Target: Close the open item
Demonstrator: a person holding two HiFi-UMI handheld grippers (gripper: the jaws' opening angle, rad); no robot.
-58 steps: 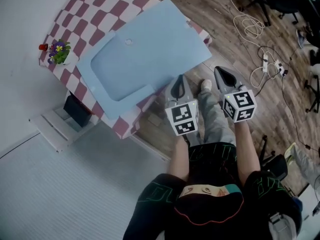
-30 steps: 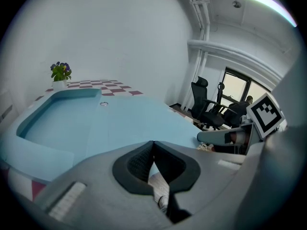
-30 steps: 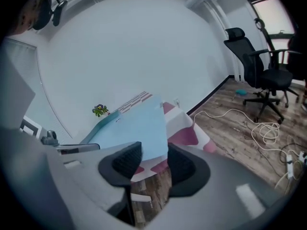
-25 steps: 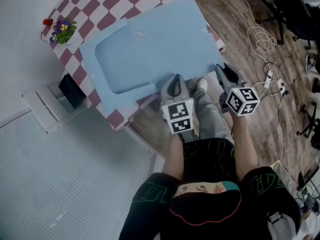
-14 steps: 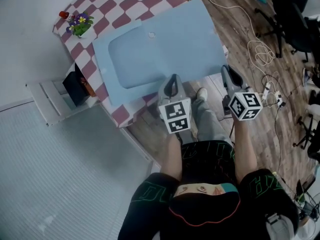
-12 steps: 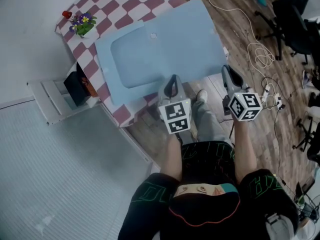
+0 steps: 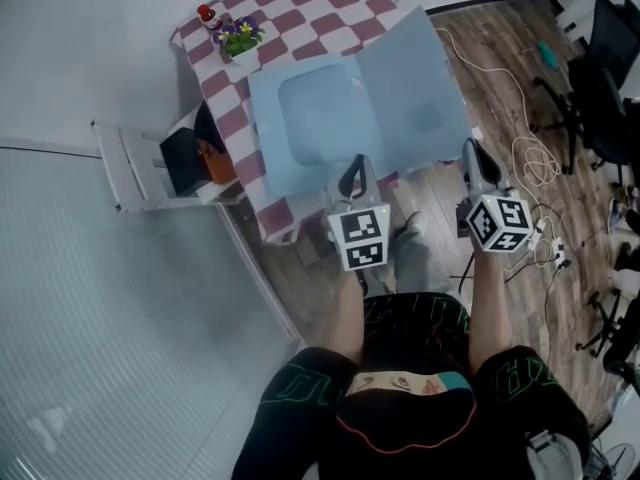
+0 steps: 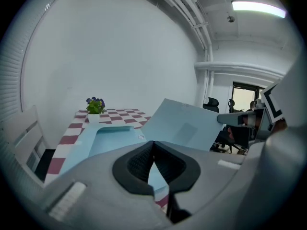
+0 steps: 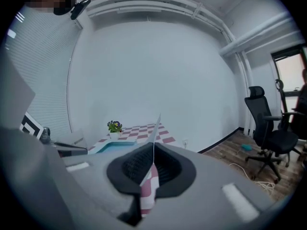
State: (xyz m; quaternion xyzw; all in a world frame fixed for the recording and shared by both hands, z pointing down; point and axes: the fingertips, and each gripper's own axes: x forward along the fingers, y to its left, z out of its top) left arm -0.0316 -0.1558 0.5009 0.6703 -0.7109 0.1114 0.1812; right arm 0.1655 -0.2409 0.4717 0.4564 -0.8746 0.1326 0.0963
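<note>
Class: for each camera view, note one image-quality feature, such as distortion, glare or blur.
Head view: evenly lit, no harsh shadows. Left gripper view: fisheye circle, dark corners, ceiling light glaring, blue lid sharp. Right gripper view: same fisheye, bending the ceiling pipes.

Head view looks steeply down from above the checkered table (image 7: 290, 13); both gripper views sit low at its near edge, facing across; all share its flower pot (image 7: 238, 36) and blue case (image 7: 320, 108).

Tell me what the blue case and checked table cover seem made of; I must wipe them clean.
Blue case: probably moulded plastic, matte; its thin lid is flat though tilted up, and a smooth recess is moulded into the other half. Table cover: cloth or oilcloth, unclear which; it drapes over the table edge.
</note>
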